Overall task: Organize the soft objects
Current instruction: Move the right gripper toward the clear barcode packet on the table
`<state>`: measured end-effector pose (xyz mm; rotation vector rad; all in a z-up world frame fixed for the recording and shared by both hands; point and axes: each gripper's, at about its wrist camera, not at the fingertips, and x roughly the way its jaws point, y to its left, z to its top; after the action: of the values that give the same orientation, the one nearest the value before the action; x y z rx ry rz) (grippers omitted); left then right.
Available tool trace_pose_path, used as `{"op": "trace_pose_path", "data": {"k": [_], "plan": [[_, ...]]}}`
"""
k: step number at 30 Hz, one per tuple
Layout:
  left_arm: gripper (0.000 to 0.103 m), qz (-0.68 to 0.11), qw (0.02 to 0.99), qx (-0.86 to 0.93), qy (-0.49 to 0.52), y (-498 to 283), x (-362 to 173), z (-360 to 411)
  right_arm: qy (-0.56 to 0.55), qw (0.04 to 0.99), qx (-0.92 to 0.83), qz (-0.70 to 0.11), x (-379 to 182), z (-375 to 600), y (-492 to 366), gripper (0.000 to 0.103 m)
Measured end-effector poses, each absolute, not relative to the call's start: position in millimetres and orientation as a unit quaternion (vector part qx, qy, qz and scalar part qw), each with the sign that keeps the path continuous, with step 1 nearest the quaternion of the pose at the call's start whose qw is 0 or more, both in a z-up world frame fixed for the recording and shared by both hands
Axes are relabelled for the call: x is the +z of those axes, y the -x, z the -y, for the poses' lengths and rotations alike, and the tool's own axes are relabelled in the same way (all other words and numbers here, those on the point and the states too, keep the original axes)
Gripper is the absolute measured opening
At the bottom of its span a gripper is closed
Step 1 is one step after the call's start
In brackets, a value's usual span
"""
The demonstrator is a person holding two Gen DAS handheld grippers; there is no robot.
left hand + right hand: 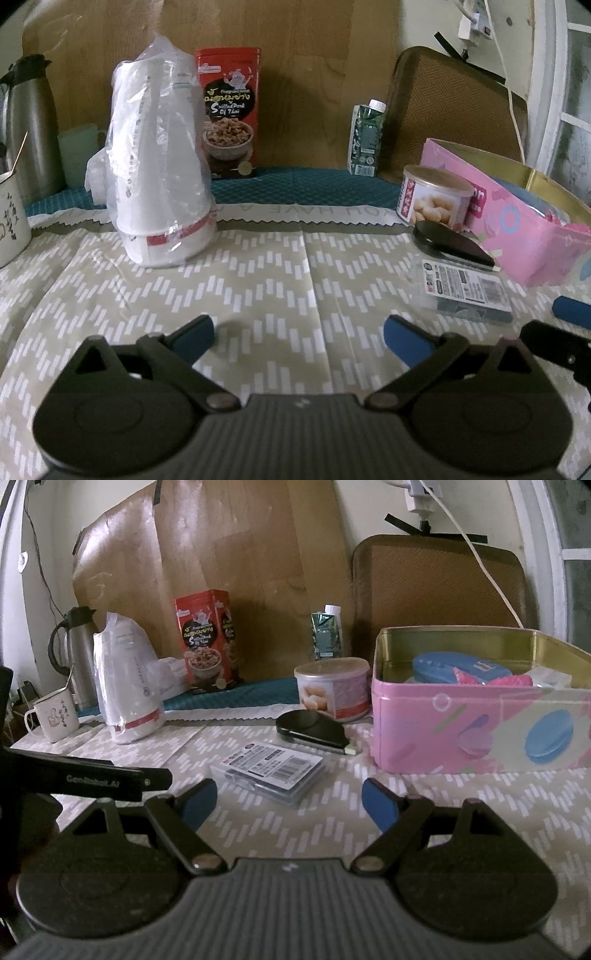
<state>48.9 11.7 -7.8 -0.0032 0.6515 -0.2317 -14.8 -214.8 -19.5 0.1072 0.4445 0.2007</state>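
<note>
A pink tin box (476, 734) stands open at the right of the table; it also shows in the left wrist view (532, 236). Inside lie a blue pouch (458, 666) and a pink knitted soft thing (506, 681). My left gripper (299, 332) is open and empty, low over the patterned tablecloth (258, 280). My right gripper (290, 801) is open and empty, just short of a clear plastic case (267, 771) with a barcode label. The left gripper's body shows at the left edge of the right wrist view.
A stack of white cups in a plastic bag (159, 166) stands at the left. A red snack box (231, 110), a green carton (365, 140), a round snack can (432, 195), a black flat device (450, 243), a thermos (75, 653) and a mug (55, 716) are around.
</note>
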Motion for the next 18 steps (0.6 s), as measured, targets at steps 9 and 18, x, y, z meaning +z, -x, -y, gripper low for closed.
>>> {"op": "trace_pose_path", "data": {"k": [9,18], "plan": [[0.102,-0.317,0.941,-0.116,0.013,-47.7,-6.7,-14.4,-0.059,0.969,0.104,-0.216,-19.4,215.2,15.9,0.087],[0.102,-0.315,0.942,-0.119,0.021,-47.4,-5.6,-16.0,-0.057,0.968,0.103,-0.22,-19.5,214.3,16.0,0.087]]}}
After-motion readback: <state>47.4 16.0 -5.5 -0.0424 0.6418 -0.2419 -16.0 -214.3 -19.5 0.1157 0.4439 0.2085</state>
